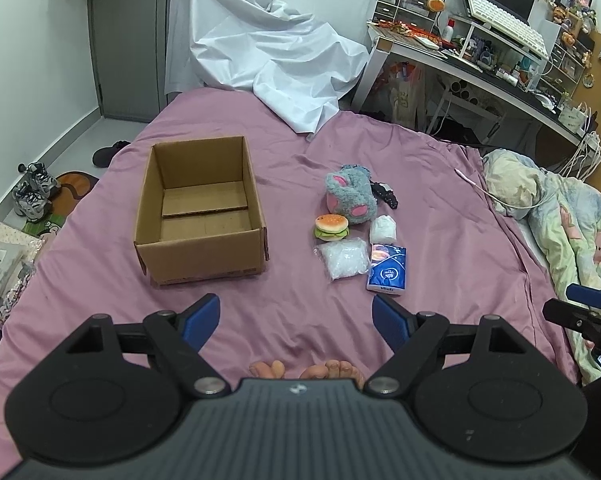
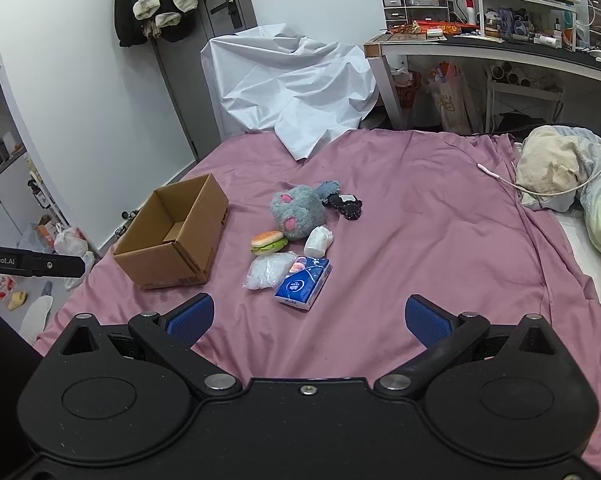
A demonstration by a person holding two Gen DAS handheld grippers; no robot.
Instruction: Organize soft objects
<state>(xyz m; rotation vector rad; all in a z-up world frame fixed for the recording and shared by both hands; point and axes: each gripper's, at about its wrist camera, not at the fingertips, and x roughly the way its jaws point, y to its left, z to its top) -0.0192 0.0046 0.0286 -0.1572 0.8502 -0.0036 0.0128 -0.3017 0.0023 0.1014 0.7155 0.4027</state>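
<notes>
An open empty cardboard box [image 1: 198, 210] [image 2: 172, 236] sits on the pink bed sheet [image 1: 284, 312]. To its right lie a grey-blue plush [image 1: 350, 196] [image 2: 298, 210], a toy burger [image 1: 331, 227] [image 2: 268, 242], a white wad [image 1: 383, 229] [image 2: 318, 240], a clear bag of white stuff [image 1: 343, 258] [image 2: 268, 270], a blue tissue pack [image 1: 386, 266] [image 2: 304, 282] and a small black item [image 1: 385, 194] [image 2: 346, 204]. My left gripper [image 1: 296, 320] is open and empty, short of the objects. My right gripper [image 2: 308, 318] is open and empty, just short of the tissue pack; it also shows in the left wrist view [image 1: 584, 308].
A crumpled white sheet [image 1: 268, 60] drapes at the bed's far end. A rumpled duvet and pillow [image 1: 548, 208] lie along the right. A cluttered desk [image 1: 480, 52] stands beyond. Bare toes [image 1: 304, 368] rest on the sheet under the left gripper. Shoes [image 1: 34, 188] lie on the floor, left.
</notes>
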